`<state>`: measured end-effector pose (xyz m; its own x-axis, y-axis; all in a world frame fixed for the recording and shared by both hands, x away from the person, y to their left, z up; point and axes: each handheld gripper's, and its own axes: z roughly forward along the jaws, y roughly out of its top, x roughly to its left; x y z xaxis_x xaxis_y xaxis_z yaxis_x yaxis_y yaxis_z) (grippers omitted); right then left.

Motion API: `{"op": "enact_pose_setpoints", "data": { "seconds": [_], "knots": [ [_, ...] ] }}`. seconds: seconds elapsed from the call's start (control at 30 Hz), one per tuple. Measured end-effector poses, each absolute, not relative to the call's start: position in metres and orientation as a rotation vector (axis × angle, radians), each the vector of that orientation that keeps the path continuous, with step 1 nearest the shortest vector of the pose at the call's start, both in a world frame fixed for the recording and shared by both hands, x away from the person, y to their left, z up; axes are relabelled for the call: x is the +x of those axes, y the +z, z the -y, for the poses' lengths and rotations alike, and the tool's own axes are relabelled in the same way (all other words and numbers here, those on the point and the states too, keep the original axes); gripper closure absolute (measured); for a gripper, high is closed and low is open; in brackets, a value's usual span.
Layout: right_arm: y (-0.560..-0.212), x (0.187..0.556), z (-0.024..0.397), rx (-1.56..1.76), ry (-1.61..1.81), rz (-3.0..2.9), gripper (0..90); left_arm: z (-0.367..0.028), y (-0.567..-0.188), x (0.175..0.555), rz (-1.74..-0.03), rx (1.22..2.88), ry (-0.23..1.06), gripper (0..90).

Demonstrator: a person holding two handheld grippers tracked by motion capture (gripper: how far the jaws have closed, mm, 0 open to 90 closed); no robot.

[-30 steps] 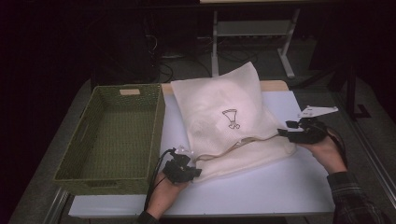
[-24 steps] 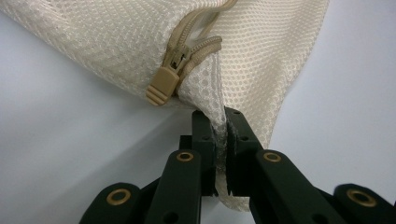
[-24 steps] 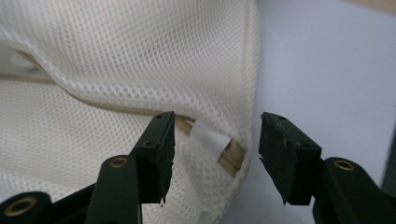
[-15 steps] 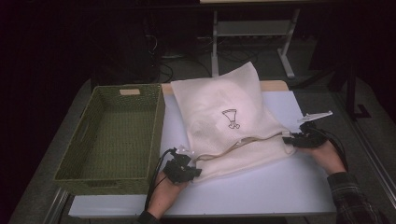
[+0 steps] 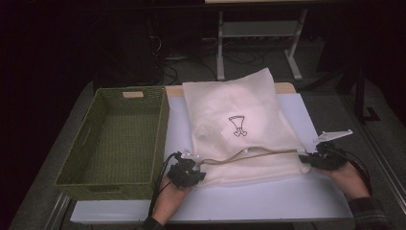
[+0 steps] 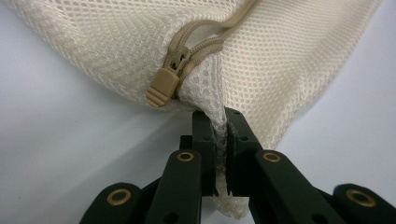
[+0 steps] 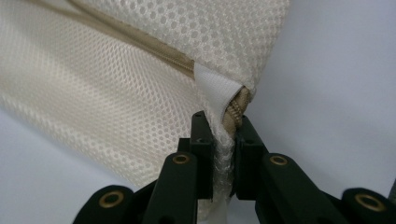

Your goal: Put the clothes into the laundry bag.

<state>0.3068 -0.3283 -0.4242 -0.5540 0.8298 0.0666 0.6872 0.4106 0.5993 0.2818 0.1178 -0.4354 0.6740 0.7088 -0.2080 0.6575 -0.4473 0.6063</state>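
A cream mesh laundry bag [image 5: 234,120] with a small black drawing lies flat on the white table, its tan zipper [image 5: 249,154] running along the near edge. My left gripper [image 5: 198,165] is shut on the bag's near left corner, and the mesh [image 6: 261,70] is pinched just below the zipper pull [image 6: 162,87]. My right gripper [image 5: 304,159] has just been closing and now pinches the bag's near right corner, with mesh [image 7: 116,84] and the zipper's end [image 7: 236,112] between its jaws.
A green woven basket [image 5: 76,158] stands on the table left of the bag, close to my left hand. The white tabletop [image 5: 268,199] runs along the near edge. Dark floor, cables and a metal stand lie beyond the table.
My right gripper moved down and toward the bag's near right corner, and its jaws went from open to closed on that corner. The left gripper kept still.
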Motion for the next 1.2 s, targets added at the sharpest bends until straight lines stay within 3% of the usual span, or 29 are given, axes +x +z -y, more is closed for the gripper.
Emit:
{"op": "enact_pose_setpoints", "data": {
  "seconds": [0.37, 0.47, 0.53, 0.63, 0.73, 1.03, 1.2],
  "knots": [
    [-0.43, 0.258, 0.324, 1.29, 0.851, -2.471, 79.3, -0.119, -0.433, 0.28, -1.043, 2.231, 0.132, 83.7],
    [-0.43, 0.26, 0.326, 1.288, 0.881, -2.453, 69.4, -0.12, -0.433, 0.28, -1.039, 2.235, 0.133, 83.0],
    [-0.43, 0.261, 0.327, 1.28, 0.887, -2.429, 55.1, -0.12, -0.433, 0.28, -1.042, 2.237, 0.132, 80.8],
    [-0.428, 0.262, 0.33, 1.28, 0.923, -2.385, 39.0, -0.119, -0.435, 0.279, -1.05, 2.236, 0.131, 63.4],
    [-0.427, 0.264, 0.329, 1.266, 0.959, -2.377, 30.2, -0.117, -0.435, 0.278, -1.035, 2.237, 0.128, 47.8],
    [-0.411, 0.267, 0.316, 1.113, 1.059, -2.388, 29.8, -0.118, -0.435, 0.269, -0.981, 2.207, 0.141, 17.4],
    [-0.399, 0.275, 0.304, 1.034, 1.161, -2.417, 31.9, -0.121, -0.436, 0.259, -0.95, 2.198, 0.154, 13.4]
  ]
}}
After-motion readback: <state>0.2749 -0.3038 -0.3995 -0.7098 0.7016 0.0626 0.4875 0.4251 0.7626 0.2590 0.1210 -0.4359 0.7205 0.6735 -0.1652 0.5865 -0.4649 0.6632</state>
